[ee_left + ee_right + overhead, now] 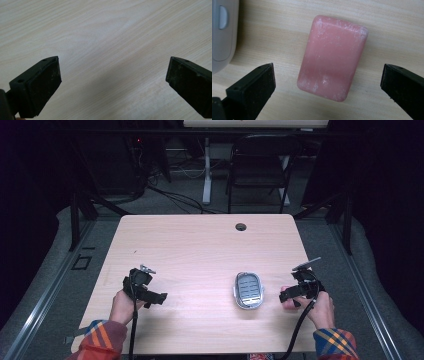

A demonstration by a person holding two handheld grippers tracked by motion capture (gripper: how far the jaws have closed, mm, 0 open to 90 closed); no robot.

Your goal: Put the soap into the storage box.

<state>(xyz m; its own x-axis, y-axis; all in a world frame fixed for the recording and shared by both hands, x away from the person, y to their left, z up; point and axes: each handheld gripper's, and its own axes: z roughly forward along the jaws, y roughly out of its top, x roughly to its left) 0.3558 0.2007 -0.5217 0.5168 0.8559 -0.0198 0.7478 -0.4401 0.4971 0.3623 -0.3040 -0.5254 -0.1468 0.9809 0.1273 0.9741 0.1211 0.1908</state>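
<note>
Here, wooden table (200, 245) seen from high view, w/ two handheld grippers near its front edge. Left gripper (159, 298) held low at table's left-front, in person's left hand (121, 306); jaws spread wide in left gripper view (113, 82), nothing betw. them but bare wood grain. Right gripper (285, 295) at right-front, in right hand (320, 309), pointing toward table centre; jaws likewise released, wide apart in right gripper view (328, 86). Pink soap bar (332, 57) lying flat on table, betw. and just ahead of right jaws, touching neither; rounded corners, whitish powdery marks on top face. Grey soap dish (248, 290) w/ slotted insert just beside right gripper, on its inner side; edge of same dish at upper left of right gripper view (222, 32), near soap bar but apart from it. Soap bar not made out in high view, hidden approx. under right gripper. Plaid sleeves (336, 342) at bottom edge. Cable hole (241, 226) near table's far edge; folding chair (260, 165) on floor beyond.
</note>
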